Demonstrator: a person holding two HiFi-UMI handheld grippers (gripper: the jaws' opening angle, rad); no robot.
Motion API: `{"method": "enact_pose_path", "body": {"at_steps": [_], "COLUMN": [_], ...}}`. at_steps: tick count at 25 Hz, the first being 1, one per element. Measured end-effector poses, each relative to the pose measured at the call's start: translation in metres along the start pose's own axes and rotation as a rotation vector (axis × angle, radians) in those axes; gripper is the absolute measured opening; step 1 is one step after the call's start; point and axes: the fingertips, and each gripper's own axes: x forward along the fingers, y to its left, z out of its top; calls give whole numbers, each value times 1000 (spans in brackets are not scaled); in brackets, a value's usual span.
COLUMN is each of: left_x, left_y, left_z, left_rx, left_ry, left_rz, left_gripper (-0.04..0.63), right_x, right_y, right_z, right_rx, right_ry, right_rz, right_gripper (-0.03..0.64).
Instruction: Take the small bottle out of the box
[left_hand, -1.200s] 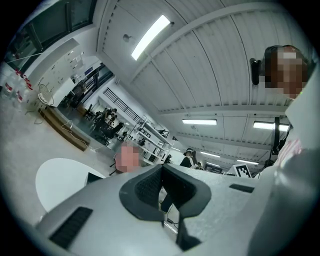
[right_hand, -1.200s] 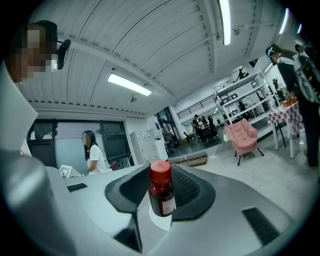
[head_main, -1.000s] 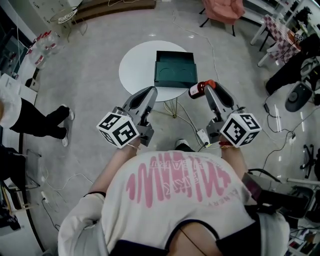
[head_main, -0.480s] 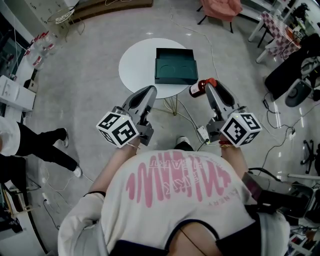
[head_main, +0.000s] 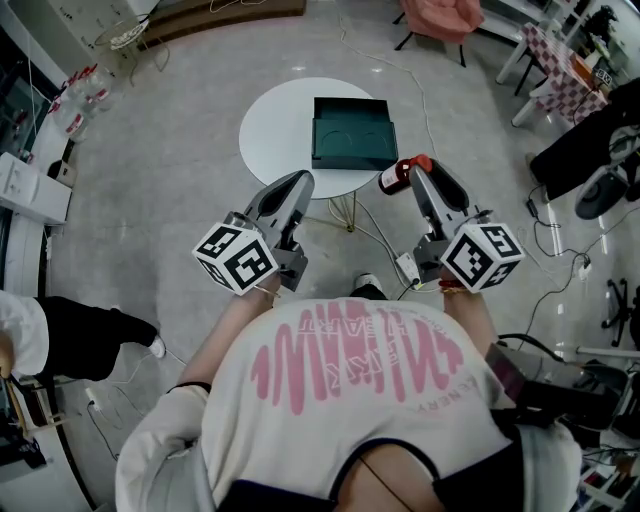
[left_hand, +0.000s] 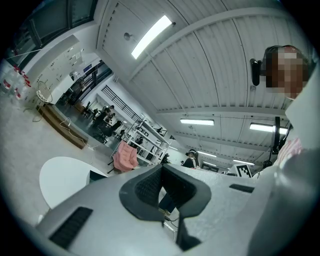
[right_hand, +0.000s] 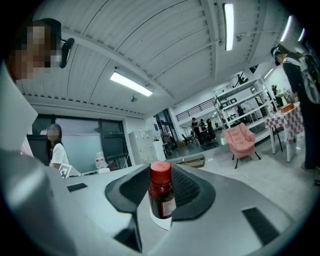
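A small dark brown bottle (head_main: 397, 178) with a red cap is held in the air, clear of the table, right of its front edge. My right gripper (head_main: 416, 173) is shut on it. In the right gripper view the bottle (right_hand: 161, 194) stands upright between the dark pads (right_hand: 191, 192). The dark green box (head_main: 351, 133) lies open on the round white table (head_main: 280, 125), and no bottle shows inside it. My left gripper (head_main: 297, 184) hovers at the table's near edge, its jaws together with nothing in them; the left gripper view shows its pads (left_hand: 145, 187) nearly meeting.
A person's legs (head_main: 75, 340) are at the left edge of the floor. Cables and a power strip (head_main: 405, 268) lie on the floor below the table. A pink chair (head_main: 445, 20) stands at the back, with dark chairs and desks (head_main: 590, 150) on the right.
Both grippers and the bottle have stayed almost still. The person at the left of the head view has walked toward the lower left edge.
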Motion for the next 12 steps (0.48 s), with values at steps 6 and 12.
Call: {"method": "enact_pose_path", "body": {"at_steps": [6,12], "left_x": [0,0], "left_y": [1,3], "left_z": [0,-1], "left_rx": [-4,-7], "left_ry": [-3,-4], "left_rz": [5,10], "left_gripper": [8,8], "right_x": [1,3], "right_y": [-1,-4], "right_z": [-1,-3], "right_rx": [-1,3], "right_ry": [7,11], "right_rz": [-3,-7], "right_gripper": [127,127]}}
